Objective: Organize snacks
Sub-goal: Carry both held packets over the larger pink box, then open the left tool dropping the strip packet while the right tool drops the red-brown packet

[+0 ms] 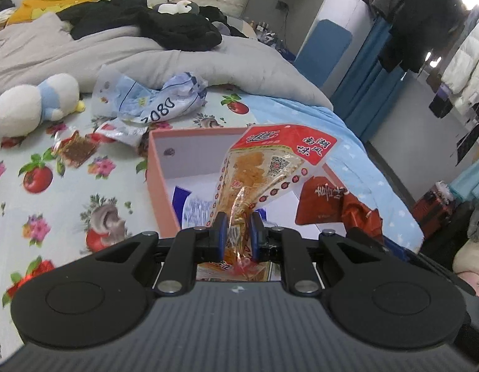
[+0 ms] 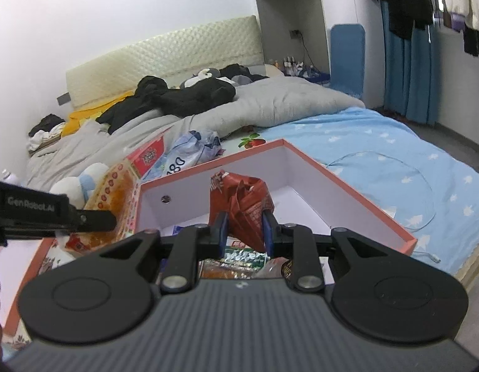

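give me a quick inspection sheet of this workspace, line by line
surface: bed sheet with a fruit and flower print; blue starred sheet beside it
job's things: open pink box on the bed with a few packets inside; orange snack packet and red snack packet held over it
clutter: loose brown snack, crumpled plastic bag, plush toy, black clothes on a grey duvet
grippers: left gripper shut on the orange snack packet; right gripper shut on the red snack packet
cables: thin white cable on the blue starred sheet
surroundings: padded headboard, hanging coats, blue curtain
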`<control>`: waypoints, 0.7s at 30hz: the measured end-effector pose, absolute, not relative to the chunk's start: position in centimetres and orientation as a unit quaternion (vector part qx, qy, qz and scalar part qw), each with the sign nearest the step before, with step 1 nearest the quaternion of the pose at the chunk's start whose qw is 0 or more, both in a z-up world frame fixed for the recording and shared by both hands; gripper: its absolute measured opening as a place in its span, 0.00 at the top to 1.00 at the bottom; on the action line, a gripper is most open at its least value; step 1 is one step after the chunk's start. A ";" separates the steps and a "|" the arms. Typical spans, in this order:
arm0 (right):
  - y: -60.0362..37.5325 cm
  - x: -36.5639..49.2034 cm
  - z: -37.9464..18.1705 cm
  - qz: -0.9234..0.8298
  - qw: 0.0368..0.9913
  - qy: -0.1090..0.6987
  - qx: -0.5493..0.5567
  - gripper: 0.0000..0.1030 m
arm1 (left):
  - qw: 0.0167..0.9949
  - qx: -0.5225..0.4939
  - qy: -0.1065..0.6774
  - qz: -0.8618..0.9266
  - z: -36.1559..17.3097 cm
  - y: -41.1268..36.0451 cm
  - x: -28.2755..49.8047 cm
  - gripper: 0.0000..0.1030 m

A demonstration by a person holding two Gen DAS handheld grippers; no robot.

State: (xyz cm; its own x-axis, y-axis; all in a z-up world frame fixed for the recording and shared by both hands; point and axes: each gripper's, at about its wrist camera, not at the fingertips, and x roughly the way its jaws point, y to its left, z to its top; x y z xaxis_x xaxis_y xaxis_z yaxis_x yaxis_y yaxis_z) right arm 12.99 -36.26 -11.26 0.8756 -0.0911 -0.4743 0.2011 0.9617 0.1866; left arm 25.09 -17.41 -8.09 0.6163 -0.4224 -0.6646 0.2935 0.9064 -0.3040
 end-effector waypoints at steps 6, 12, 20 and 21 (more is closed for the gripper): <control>-37.8 16.2 -12.8 -0.073 0.951 0.277 0.116 0.73 | 0.884 -0.070 0.417 -0.199 -8.9 -19.8 29.0 0.82; -38.9 18.8 -14.5 -0.065 0.940 0.315 0.114 0.74 | 0.864 -0.037 0.457 -0.209 -11.2 -21.3 31.6 0.82; -39.5 19.6 -15.0 -0.061 0.935 0.328 0.117 0.74 | 0.860 -0.039 0.467 -0.201 -12.1 -21.2 32.3 0.72; -39.5 19.5 -15.0 -0.060 0.936 0.327 0.118 0.71 | 0.860 -0.041 0.466 -0.204 -12.0 -21.1 32.3 0.67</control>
State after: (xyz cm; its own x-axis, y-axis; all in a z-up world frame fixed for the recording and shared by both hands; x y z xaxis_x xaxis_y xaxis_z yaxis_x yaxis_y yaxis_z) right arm 19.54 -39.52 -15.00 0.7782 -0.0358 -0.6269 0.1903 0.9649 0.1810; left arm 32.28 -21.05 -12.05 0.4824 -0.3887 -0.7850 0.3115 0.9137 -0.2610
